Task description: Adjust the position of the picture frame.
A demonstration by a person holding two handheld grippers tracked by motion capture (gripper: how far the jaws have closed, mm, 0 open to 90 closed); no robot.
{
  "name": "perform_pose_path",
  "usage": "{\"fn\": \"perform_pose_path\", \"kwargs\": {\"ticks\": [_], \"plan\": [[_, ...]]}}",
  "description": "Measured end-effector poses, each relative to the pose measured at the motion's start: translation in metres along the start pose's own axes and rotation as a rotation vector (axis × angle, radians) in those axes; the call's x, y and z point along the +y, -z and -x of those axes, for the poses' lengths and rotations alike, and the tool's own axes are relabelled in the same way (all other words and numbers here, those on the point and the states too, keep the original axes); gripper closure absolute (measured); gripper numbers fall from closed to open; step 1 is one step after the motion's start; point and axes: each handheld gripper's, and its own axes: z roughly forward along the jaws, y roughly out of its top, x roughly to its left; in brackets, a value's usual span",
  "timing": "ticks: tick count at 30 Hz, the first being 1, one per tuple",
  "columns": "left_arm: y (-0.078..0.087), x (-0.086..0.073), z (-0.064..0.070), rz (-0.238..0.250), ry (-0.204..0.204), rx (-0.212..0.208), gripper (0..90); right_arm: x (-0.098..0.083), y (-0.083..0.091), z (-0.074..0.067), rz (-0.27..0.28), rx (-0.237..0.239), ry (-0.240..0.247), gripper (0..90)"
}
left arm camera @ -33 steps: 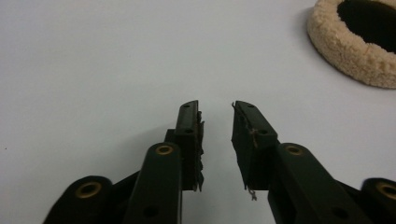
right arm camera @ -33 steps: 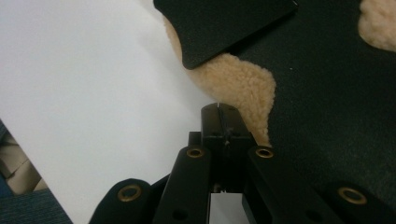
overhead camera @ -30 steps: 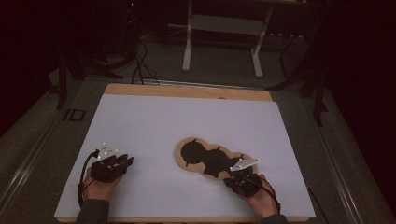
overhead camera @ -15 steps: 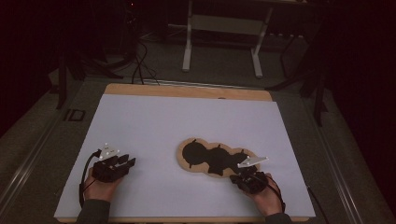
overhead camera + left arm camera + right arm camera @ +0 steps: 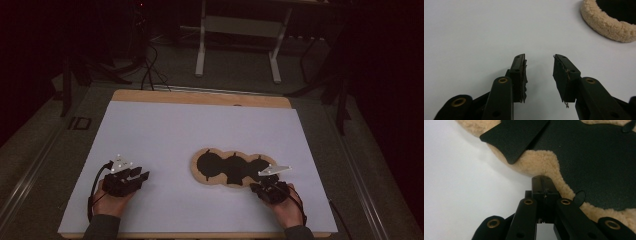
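Fleece-edged black mat (image 5: 232, 168) lay flat on the white desk (image 5: 165, 135), right of centre, near edge close to the R hand. R gripper (image 5: 262, 186) sat at the mat's near-right rim; in the right gripper view its jaws were closed tight at the fleece border (image 5: 541, 165), whether any fleece was pinched can't tell. L gripper (image 5: 141, 176) rested on bare desk well left of the mat, jaws just opened to approx half, nothing between them (image 5: 539, 75). Judgement: to lift or fold cleanly, R should bite the rim deep, L should move in to the far-left lobe (image 5: 609, 22) before any pull, keep both low to avoid dragging.
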Motion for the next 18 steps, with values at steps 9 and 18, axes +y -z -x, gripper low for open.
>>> {"fn": "perform_pose_path", "kwargs": {"ticks": [9, 18], "plan": [[-0.003, 0.001, 0.007, -0.007, -0.022, -0.019, 62.1, 0.001, -0.001, 0.005, 0.018, -0.028, -0.042, 90.0], [-0.007, 0.004, 0.013, -0.002, -0.019, -0.052, 61.2, 0.003, 0.021, 0.028, 0.118, -0.122, -0.126, 90.0]]}}
